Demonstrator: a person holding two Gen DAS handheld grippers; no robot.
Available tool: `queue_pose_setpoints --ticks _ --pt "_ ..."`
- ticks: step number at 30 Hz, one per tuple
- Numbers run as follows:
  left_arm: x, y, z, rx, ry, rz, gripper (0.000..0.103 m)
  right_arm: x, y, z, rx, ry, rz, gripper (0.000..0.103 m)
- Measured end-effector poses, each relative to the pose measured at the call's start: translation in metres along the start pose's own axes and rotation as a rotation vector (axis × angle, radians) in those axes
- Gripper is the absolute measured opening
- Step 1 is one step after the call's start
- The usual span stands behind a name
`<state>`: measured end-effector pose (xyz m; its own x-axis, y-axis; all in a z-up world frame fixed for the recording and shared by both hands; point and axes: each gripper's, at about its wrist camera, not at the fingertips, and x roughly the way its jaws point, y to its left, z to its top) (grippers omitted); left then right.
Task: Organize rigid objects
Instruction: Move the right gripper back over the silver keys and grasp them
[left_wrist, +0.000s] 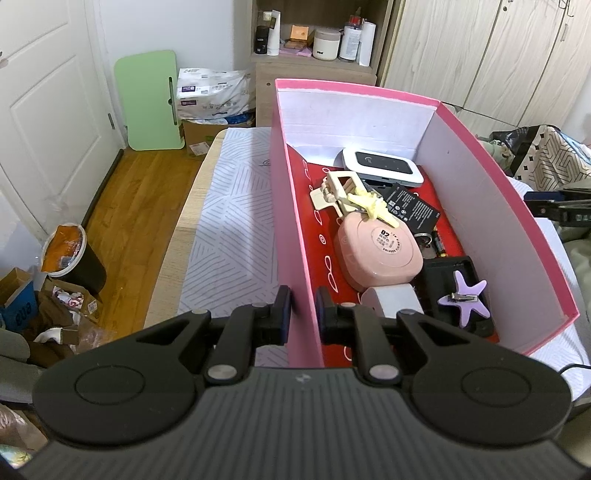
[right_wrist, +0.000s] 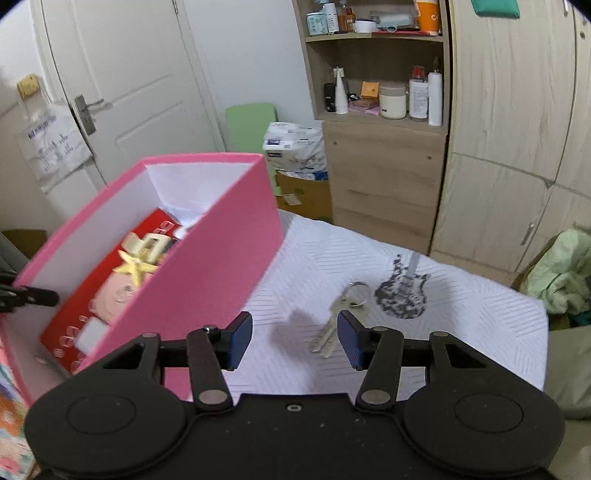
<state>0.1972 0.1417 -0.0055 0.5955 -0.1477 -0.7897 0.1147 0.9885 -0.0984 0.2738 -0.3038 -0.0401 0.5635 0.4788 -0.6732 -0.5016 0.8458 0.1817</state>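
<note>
A pink box (left_wrist: 288, 221) stands on a white patterned cloth (left_wrist: 229, 229). My left gripper (left_wrist: 303, 314) is shut on the box's near left wall, one finger outside and one inside. In the box lie a white router (left_wrist: 384, 164), a pink round case (left_wrist: 380, 254), a yellow starfish clip (left_wrist: 373, 208), a purple starfish clip (left_wrist: 467, 299) and a black battery (left_wrist: 410, 206). My right gripper (right_wrist: 295, 339) hangs open over the cloth, right of the box (right_wrist: 207, 266), holding nothing. A bunch of keys (right_wrist: 327, 338) lies just ahead, near its right finger. A black-and-white guitar-shaped piece (right_wrist: 402, 295) lies beyond the keys.
A wooden shelf unit (right_wrist: 380, 155) with bottles and a wardrobe (right_wrist: 509, 129) stand behind the table. A white door (right_wrist: 129, 92), a green board (left_wrist: 149, 99) and a paper pack (left_wrist: 214, 92) are at the back. A bin (left_wrist: 70, 258) and cardboard clutter the floor at left.
</note>
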Motion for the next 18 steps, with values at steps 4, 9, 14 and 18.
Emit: queue_pose_setpoints --ticks 4,9,14,18 --pt "0.0 0.0 0.0 0.0 0.001 -0.001 0.013 0.015 -0.01 0.002 -0.002 -0.006 -0.049 0.056" --pt "-0.001 0.001 0.0 0.002 0.001 -0.004 0.013 0.037 -0.025 0.01 0.055 -0.008 -0.061 0.056" --pt "-0.002 0.002 0.0 0.0 -0.001 -0.007 0.013 0.063 -0.03 0.007 0.069 0.012 -0.107 0.056" --pt "-0.002 0.002 0.0 0.001 -0.001 -0.006 0.013 0.078 -0.027 -0.001 0.043 -0.011 -0.103 0.055"
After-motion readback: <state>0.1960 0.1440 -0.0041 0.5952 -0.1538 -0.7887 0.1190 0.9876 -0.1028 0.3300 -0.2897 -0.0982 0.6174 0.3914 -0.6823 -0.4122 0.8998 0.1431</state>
